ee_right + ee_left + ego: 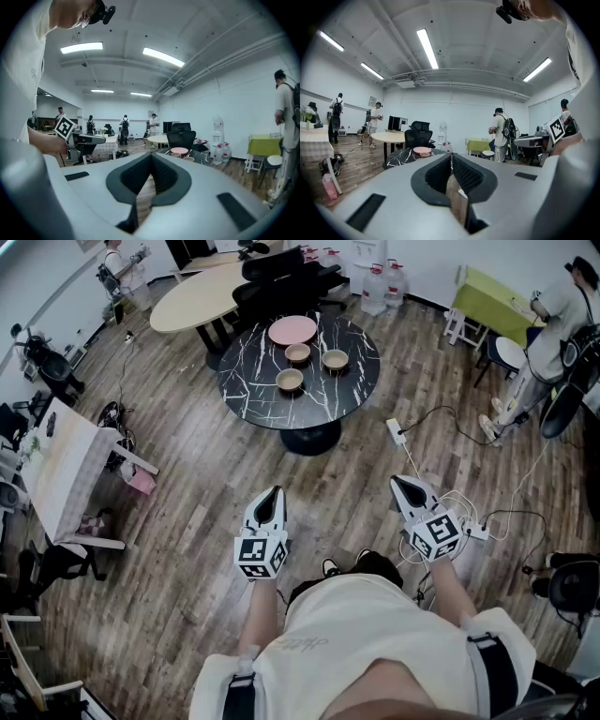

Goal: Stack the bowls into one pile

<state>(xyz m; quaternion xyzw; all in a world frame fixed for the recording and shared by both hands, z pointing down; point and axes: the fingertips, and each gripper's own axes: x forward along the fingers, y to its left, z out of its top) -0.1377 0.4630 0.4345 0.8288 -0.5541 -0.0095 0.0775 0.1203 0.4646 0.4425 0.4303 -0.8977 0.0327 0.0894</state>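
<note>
Bowls, 3 of them, stand apart and rim-up on the round black marble table [246, 395], none nested yet. The near bowl [290, 381] sits at the group's 6 o'clock, the left bowl [297, 353] at 11 and the right bowl [335, 360] at 2, with a pink plate [292, 330] just past them at 12.

Both tools hang well short of the table, over bare wood floor [187, 521]. The left gripper [270, 498] has its jaws pressed together on nothing; the right gripper [403, 486] is likewise clenched and empty.

In the head view the pile-to-be lies at 12 o'clock from the left gripper and about 11 from the right, so the left looks slightly nearer to the near bowl. Being round, the bowls favour no approach angle; the walk forward comes first.
</note>
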